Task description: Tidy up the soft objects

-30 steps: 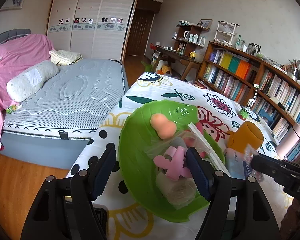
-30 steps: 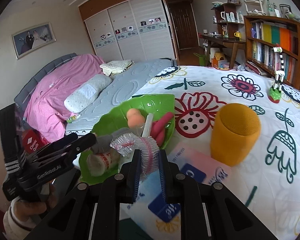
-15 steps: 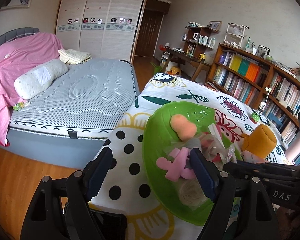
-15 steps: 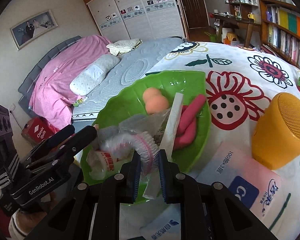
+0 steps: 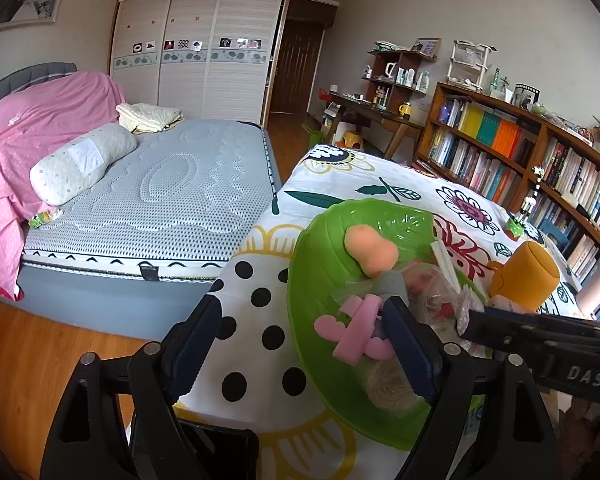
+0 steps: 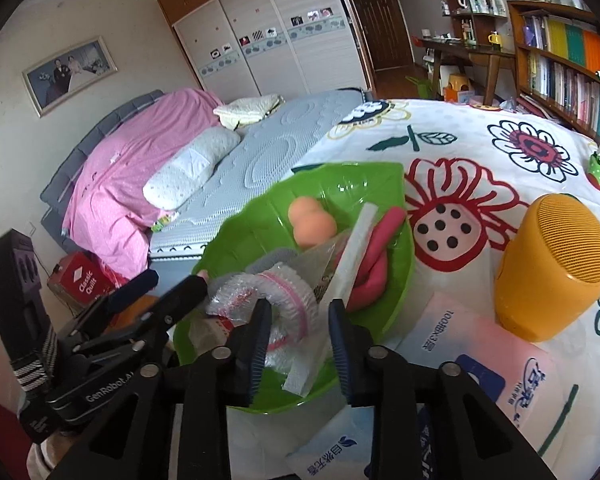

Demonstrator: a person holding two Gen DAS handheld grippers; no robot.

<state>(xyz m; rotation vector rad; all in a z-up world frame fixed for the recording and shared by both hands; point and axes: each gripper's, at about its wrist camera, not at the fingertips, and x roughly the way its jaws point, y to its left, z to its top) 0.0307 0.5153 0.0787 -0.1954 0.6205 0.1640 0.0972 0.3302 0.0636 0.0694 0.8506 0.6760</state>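
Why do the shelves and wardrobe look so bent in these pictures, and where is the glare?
Both views are fisheye, with dark rounded corners. In the left wrist view the bookshelf bows and the wardrobe leans. In the right wrist view daylight glints off the green bowl and the clear plastic wrap between the fingers of the right gripper, and the picture softens toward the edges.

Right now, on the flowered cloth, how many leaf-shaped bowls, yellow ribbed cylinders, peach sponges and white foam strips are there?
Green leaf-shaped plastic bowl: 1
Yellow ribbed cylinder: 1
Peach gourd-shaped sponge, in the bowl: 1
White flat foam strip, in the bowl: 1
Total: 4
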